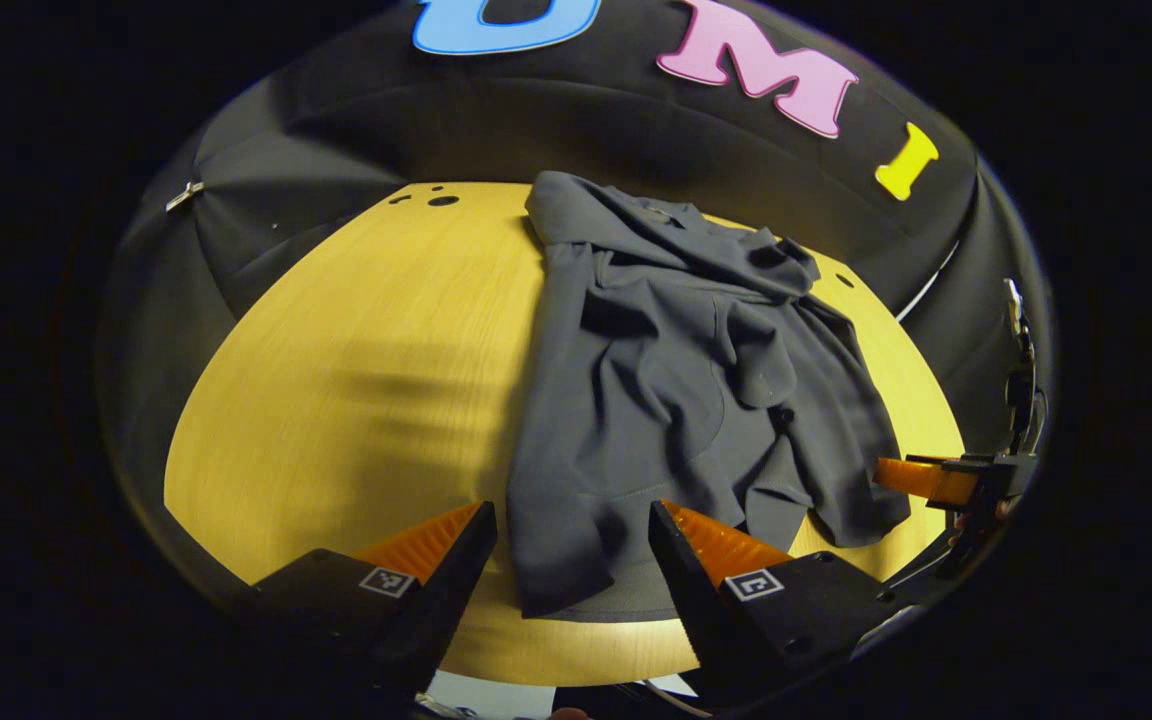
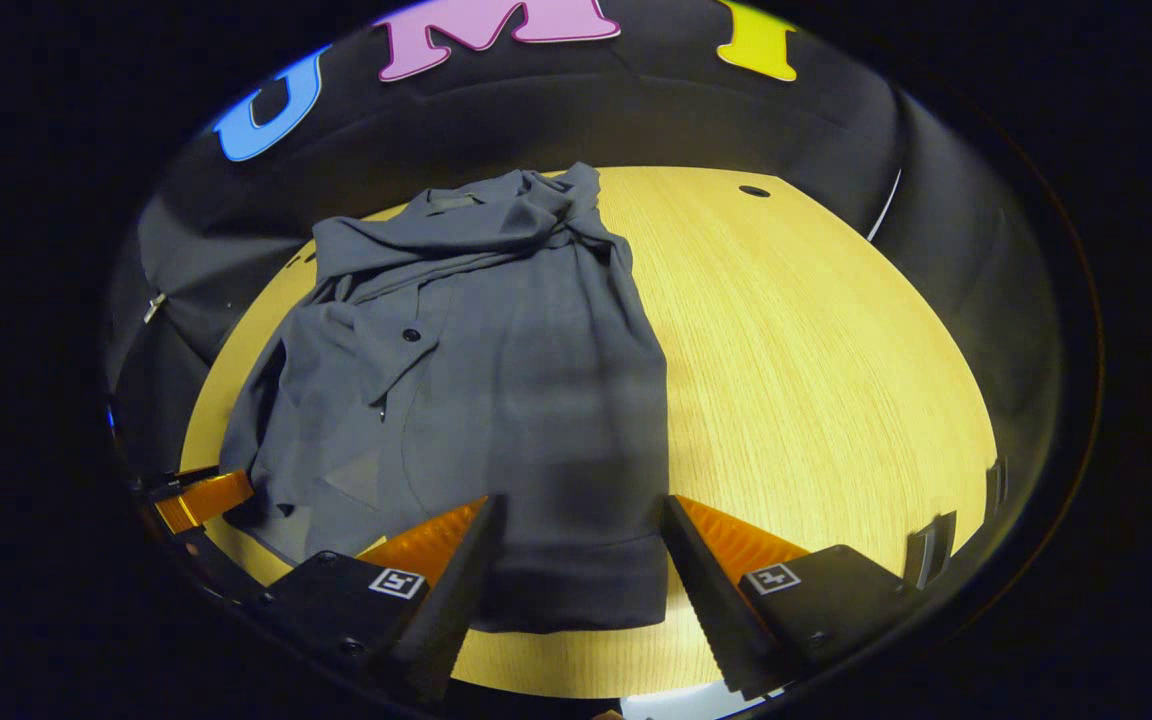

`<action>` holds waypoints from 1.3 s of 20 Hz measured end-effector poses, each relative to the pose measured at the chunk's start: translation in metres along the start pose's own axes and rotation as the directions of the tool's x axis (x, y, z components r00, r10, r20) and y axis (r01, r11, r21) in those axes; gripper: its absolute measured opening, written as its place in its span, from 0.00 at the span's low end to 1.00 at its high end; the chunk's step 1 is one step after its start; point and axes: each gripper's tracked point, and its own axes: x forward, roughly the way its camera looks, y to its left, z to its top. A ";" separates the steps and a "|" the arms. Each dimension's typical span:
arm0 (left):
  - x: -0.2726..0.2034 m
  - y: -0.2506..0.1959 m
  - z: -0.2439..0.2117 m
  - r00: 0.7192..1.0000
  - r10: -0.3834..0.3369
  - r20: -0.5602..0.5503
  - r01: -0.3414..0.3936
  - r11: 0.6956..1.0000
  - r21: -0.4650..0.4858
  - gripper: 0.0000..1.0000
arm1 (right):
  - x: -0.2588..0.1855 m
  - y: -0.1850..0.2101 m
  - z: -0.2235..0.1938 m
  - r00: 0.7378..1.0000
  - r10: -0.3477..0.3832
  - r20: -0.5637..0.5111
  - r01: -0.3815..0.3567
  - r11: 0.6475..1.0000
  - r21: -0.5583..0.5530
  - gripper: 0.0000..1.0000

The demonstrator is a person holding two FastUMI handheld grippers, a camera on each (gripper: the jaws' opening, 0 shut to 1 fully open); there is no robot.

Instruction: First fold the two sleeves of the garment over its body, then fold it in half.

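A dark grey garment (image 1: 676,400) lies lengthwise on the wooden table (image 1: 356,370), collar toward the far edge and hem near the front edge, its sleeves apparently already laid over the body. The left gripper (image 1: 568,560) hovers wide open and empty above the hem's left part; the right gripper (image 2: 581,555) does likewise toward the right. Folding in half looks next: each should pinch a hem corner evenly and carry it toward the collar.

Folded garment (image 1: 676,400) hides its sleeves; table (image 1: 356,380) edges cropped.
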 end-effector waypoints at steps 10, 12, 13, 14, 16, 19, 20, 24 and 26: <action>0.011 -0.003 -0.028 0.997 0.071 -0.041 -0.066 0.991 0.116 0.96 | 0.007 -0.008 -0.010 0.998 -0.053 0.019 0.054 0.997 -0.062 0.98; 0.012 -0.005 -0.028 0.996 0.074 -0.039 -0.070 0.993 0.095 0.93 | 0.007 -0.008 -0.011 0.998 -0.055 0.021 0.056 0.997 -0.058 0.98; 0.013 -0.008 -0.028 0.997 0.065 -0.041 -0.061 0.994 0.094 0.91 | 0.008 -0.007 -0.011 0.998 -0.052 0.021 0.053 0.997 -0.058 0.98; 0.014 -0.014 -0.028 0.998 0.051 -0.039 -0.047 0.994 0.102 0.88 | 0.008 -0.006 -0.011 0.999 -0.045 0.013 0.046 0.997 -0.063 0.94; 0.017 -0.027 -0.027 0.999 0.021 -0.038 -0.017 0.993 0.114 0.64 | 0.009 -0.002 -0.009 0.999 -0.048 0.007 0.048 0.996 -0.078 0.71; 0.016 -0.039 -0.027 0.999 -0.013 -0.040 0.017 0.995 0.101 0.21 | 0.010 0.004 -0.007 0.999 -0.033 0.006 0.033 0.993 -0.113 0.25; 0.016 -0.041 -0.027 0.999 -0.021 -0.041 0.024 0.996 0.091 0.18 | 0.011 0.004 -0.008 1.000 -0.029 0.001 0.029 0.991 -0.129 0.16; 0.016 -0.040 -0.024 0.998 -0.054 -0.041 0.055 0.998 0.012 0.06 | 0.012 0.004 -0.007 1.000 -0.004 -0.014 0.003 0.994 -0.105 0.06; 0.013 -0.036 -0.023 0.998 -0.049 -0.040 0.048 0.998 -0.031 0.06 | 0.011 0.006 -0.005 0.999 0.017 -0.037 -0.020 0.996 -0.083 0.06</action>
